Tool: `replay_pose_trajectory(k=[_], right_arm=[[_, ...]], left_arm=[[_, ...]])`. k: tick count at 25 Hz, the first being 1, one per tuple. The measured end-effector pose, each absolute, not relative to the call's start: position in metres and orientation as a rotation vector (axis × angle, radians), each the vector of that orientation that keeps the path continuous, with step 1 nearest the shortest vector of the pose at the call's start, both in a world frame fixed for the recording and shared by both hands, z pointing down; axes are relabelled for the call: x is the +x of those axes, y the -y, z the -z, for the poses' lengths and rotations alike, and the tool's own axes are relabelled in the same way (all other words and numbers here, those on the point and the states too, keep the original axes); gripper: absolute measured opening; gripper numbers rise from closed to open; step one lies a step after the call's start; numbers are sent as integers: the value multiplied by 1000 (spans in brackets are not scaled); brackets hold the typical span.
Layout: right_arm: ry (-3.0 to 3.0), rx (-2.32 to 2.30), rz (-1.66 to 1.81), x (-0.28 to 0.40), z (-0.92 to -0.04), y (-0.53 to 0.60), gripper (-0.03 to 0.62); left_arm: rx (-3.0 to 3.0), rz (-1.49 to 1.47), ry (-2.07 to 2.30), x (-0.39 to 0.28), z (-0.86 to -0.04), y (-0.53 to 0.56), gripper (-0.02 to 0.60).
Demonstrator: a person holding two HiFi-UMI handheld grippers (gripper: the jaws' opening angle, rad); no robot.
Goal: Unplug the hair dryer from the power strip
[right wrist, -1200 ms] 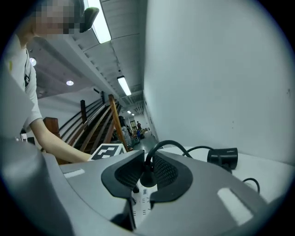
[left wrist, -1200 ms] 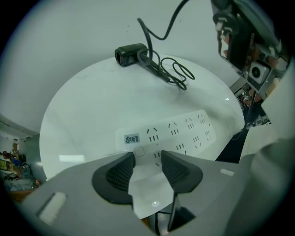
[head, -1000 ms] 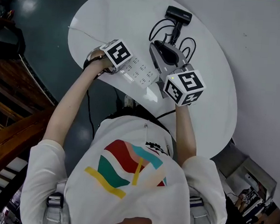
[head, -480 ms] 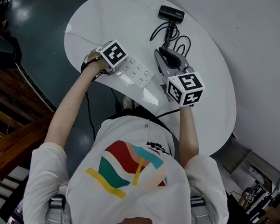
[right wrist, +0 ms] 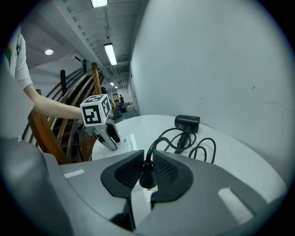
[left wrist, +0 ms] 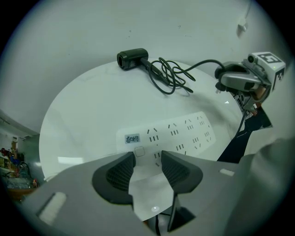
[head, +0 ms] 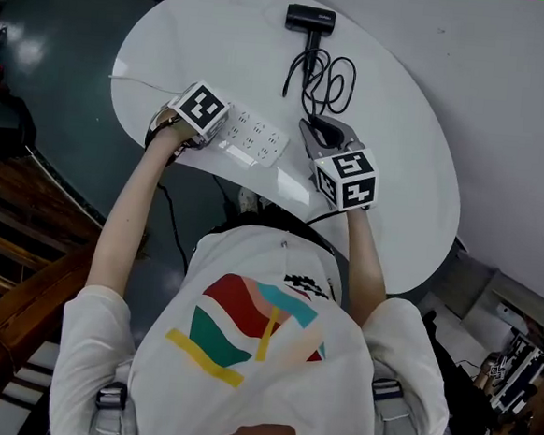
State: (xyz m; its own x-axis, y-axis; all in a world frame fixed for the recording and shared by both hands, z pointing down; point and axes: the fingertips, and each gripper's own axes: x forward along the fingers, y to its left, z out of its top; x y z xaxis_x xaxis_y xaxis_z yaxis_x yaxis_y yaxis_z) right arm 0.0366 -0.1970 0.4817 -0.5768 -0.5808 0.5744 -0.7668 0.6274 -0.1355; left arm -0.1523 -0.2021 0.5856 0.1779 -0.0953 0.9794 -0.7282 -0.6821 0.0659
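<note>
A white power strip [head: 252, 138] lies near the table's front edge, its sockets bare [left wrist: 177, 132]. My left gripper [head: 217, 131] points down over its near end. The jaws [left wrist: 146, 157] are closed across that end. My right gripper [head: 313, 129] is shut on the black plug [right wrist: 147, 177], held off the strip to its right and just above the white table [head: 399, 156]. From the plug the black cord [head: 327, 80] runs in loose loops to the black hair dryer [head: 310, 19] lying at the table's far side. The left gripper view shows the right gripper [left wrist: 222, 84] with the plug.
The strip's thin white lead [head: 137, 81] trails off to the left over the tabletop. The round table's edge is close to the person's body. A grey wall [head: 515, 109] stands on the right, and wooden stair rails [head: 8, 238] and dark floor on the left.
My right gripper has come down toward the table with the plug in its jaws. The left gripper has stayed on the strip. The head view has shifted, so the hair dryer sits further in.
</note>
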Motion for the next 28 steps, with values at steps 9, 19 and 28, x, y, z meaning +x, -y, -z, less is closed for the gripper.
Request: replay_pose_trajectory(k=[9,19,28], right_arm=[[2233,1075,-627,54,-525,187,77],[2161,1071,-727,58,-561,177,80],[2168,1086,-818,62,-569,173,78]], left_arm=[[1915,-1520,752,-148,-583,196,192],[1938,-1517,781,-151,-585,202,190],[1930,-1504,764,-149,-584,198,190]])
